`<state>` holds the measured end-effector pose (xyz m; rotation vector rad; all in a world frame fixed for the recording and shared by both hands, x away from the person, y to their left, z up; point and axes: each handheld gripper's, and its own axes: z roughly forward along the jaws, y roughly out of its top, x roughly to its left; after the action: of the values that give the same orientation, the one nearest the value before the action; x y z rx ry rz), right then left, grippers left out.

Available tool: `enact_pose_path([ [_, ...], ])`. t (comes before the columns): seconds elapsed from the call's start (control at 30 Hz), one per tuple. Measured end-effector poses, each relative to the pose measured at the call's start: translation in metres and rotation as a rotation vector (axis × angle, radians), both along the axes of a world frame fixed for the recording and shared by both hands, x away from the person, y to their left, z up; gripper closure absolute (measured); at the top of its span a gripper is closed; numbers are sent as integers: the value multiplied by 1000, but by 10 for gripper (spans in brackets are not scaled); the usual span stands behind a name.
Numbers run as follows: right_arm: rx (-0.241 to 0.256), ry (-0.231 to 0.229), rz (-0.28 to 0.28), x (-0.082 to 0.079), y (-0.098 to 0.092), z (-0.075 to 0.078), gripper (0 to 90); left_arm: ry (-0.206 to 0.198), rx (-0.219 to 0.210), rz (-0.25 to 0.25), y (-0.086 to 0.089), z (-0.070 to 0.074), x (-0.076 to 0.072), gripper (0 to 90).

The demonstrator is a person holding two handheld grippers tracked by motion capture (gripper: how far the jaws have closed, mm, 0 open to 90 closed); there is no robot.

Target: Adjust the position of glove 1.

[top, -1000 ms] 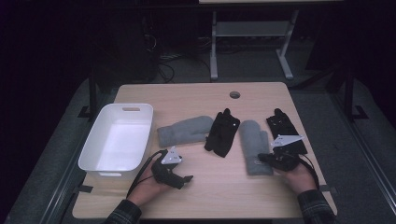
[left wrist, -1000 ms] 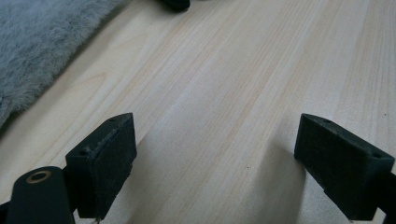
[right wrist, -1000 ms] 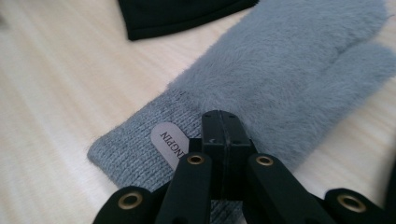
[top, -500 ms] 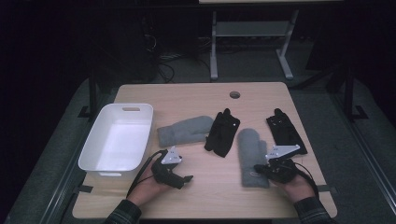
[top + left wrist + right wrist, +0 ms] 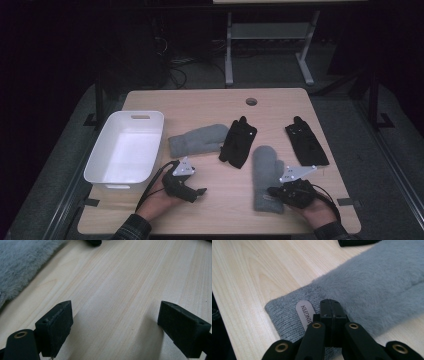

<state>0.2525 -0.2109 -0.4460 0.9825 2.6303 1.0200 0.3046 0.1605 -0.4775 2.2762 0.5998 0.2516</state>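
High view places the right tongs (image 5: 274, 190) at the near end of the fluffy grey mitten with ribbed knit cuff (image 5: 266, 175), which lies on the light wooden tabletop (image 5: 210, 102) with its long axis running away from the person, cuff nearest. Right gripper view shows the jaws closed together over the cuff beside its oval brand tag (image 5: 305, 313); whether cuff fabric is pinched between them cannot be told. The left tongs (image 5: 200, 190) rest on bare wood, well apart from that mitten, jaws wide open and empty. A second grey mitten (image 5: 197, 140) lies just beyond them, long axis crosswise, between the white plastic tub (image 5: 125, 150) and a black glove (image 5: 239, 142). The right hand (image 5: 315, 210) is the nearer one for any pull on the cuff.
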Motion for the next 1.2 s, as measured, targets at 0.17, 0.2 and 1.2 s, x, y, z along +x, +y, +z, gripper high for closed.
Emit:
enact_pose_path([
  [0.17, 23, -35, -15, -1, -8, 7, 900, 1, -7, 4, 0, 0, 0, 119],
  [0.2, 27, -40, -38, -2, -16, 9, 900, 1, -7, 4, 0, 0, 0, 120],
  [1.2, -4, 37, 108, -7, 10, -9, 900, 4, 1, 2, 0, 0, 0, 120],
])
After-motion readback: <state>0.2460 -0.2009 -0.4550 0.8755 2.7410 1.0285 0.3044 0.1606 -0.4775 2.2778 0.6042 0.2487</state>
